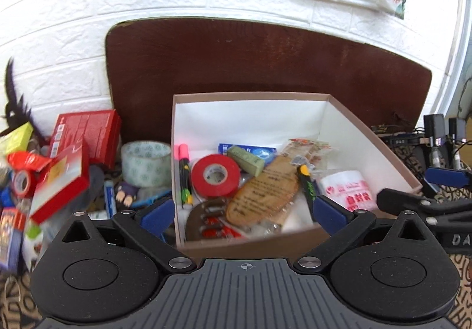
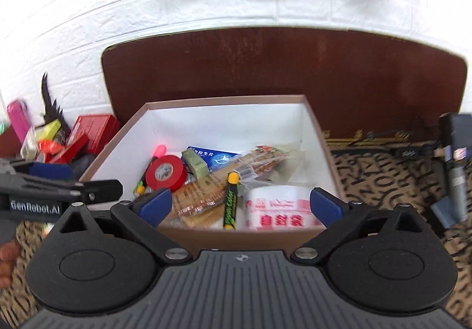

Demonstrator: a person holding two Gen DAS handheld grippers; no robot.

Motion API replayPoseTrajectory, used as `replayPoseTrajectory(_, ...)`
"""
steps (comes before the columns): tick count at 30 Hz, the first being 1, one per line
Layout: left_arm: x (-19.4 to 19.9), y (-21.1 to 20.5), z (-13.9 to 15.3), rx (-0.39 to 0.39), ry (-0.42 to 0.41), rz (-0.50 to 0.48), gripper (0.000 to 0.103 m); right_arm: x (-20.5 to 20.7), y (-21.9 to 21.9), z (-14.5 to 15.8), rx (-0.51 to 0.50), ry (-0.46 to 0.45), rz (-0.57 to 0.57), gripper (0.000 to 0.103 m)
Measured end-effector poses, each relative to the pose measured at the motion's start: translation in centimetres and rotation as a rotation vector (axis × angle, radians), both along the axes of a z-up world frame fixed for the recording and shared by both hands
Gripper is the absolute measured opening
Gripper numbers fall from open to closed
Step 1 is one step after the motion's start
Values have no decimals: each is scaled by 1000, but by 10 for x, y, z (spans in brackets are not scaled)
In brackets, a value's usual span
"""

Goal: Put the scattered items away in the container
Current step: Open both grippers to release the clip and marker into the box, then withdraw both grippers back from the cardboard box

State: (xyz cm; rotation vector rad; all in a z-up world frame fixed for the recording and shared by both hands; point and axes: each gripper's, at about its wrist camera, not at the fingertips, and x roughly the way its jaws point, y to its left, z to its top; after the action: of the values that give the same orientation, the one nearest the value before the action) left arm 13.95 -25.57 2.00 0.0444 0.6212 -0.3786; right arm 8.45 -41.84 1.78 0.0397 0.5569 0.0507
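- The left gripper point(image 1: 243, 209) is spread wide over the box point(image 1: 250, 243), nothing between its pads.
- The right gripper point(image 2: 240, 205) is spread too, empty.
- The box holds red tape point(image 1: 215, 175), a marker point(image 2: 231, 202) and white tape point(image 2: 277, 208), partly hidden by the fingers.
- Clutter point(image 1: 59, 163) left of the box is blurred and cut off.

Left gripper point(image 1: 242, 209) angled downward, jaws spread wide, nothing between blue pads point(image 1: 156, 211). Right gripper point(image 2: 240, 206) alongside, same downward tilt, jaws equally wide, empty. Each gripper's fingers showed at edge of other's view: right gripper's at right, left gripper's at left.
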Motion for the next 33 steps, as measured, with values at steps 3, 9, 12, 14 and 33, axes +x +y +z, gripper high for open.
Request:
replayPoseTrajectory(3,-22,-3,-5,33,-27,14,103,-24,1,2,-68,-13,8,102)
replayPoseTrajectory(9,-50,-11,-9,55,-29,14,103,-52,4,0,-122,-7,21,102)
replayPoseTrajectory(12,-57,-13,-8,53,-29,21,103,-60,5,-2,-133,-2,30,102)
replayPoseTrajectory(14,-59,-14,-7,49,-20,29,103,-63,6,-4,-136,3,32,102)
replayPoseTrajectory(33,-66,-21,-10,68,6,16,103,-71,11,-13,-138,35,39,102)
